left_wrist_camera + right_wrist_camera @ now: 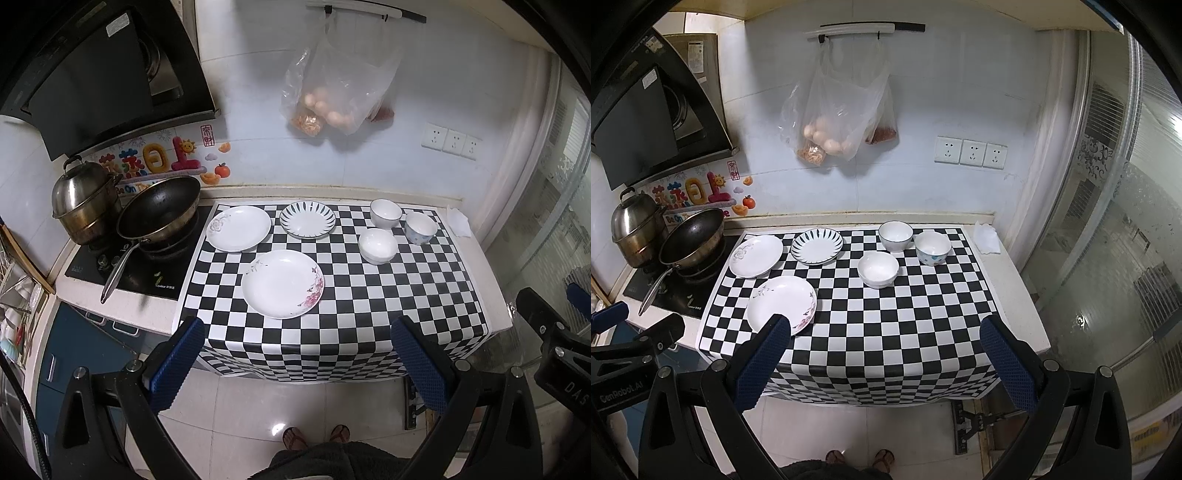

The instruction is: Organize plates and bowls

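Three plates lie on the checkered cloth (369,302): a pink-flower plate (282,283) nearest, a grey-flower plate (238,228) at back left, a striped plate (307,219) behind. Three bowls stand to the right: a plain white bowl (378,245), a dark-rimmed bowl (386,213), a blue-dotted bowl (420,228). In the right wrist view they show as pink-flower plate (782,304), grey-flower plate (756,256), striped plate (817,246), white bowl (878,269), rimmed bowl (895,235), dotted bowl (932,247). My left gripper (297,343) and right gripper (884,341) are open, empty, held before the counter's front edge.
A black wok (159,212) and a steel steamer pot (83,201) sit on the stove at the left. Plastic bags of eggs (332,92) hang on the wall. A crumpled tissue (986,238) lies at the counter's back right. A glass door (1108,240) stands on the right.
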A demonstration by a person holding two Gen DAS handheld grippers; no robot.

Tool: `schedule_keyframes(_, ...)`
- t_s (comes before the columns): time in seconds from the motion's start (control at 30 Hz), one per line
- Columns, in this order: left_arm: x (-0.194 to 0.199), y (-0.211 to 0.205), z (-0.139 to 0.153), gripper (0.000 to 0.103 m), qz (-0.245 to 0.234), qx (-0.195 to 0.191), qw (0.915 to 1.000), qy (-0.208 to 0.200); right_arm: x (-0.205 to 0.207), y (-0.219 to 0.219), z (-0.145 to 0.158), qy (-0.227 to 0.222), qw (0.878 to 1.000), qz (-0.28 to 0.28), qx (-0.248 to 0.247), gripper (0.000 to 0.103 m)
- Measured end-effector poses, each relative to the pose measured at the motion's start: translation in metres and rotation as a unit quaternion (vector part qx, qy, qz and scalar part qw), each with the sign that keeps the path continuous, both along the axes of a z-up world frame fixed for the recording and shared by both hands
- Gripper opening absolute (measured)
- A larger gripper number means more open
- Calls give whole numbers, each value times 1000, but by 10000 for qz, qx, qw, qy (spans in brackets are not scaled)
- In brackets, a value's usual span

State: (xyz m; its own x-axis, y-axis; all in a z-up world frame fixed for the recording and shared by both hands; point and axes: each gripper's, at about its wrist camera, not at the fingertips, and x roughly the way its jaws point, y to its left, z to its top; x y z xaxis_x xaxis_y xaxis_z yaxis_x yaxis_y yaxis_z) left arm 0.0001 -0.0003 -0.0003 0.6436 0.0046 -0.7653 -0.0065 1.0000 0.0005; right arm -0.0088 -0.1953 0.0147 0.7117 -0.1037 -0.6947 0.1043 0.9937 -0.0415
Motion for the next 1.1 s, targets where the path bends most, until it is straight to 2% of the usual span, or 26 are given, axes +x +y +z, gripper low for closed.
schedule_keyframes(1.1,-10,-3,5,103,1,9,10000,-12,-7,-2,8,-16,10000,58,6,103)
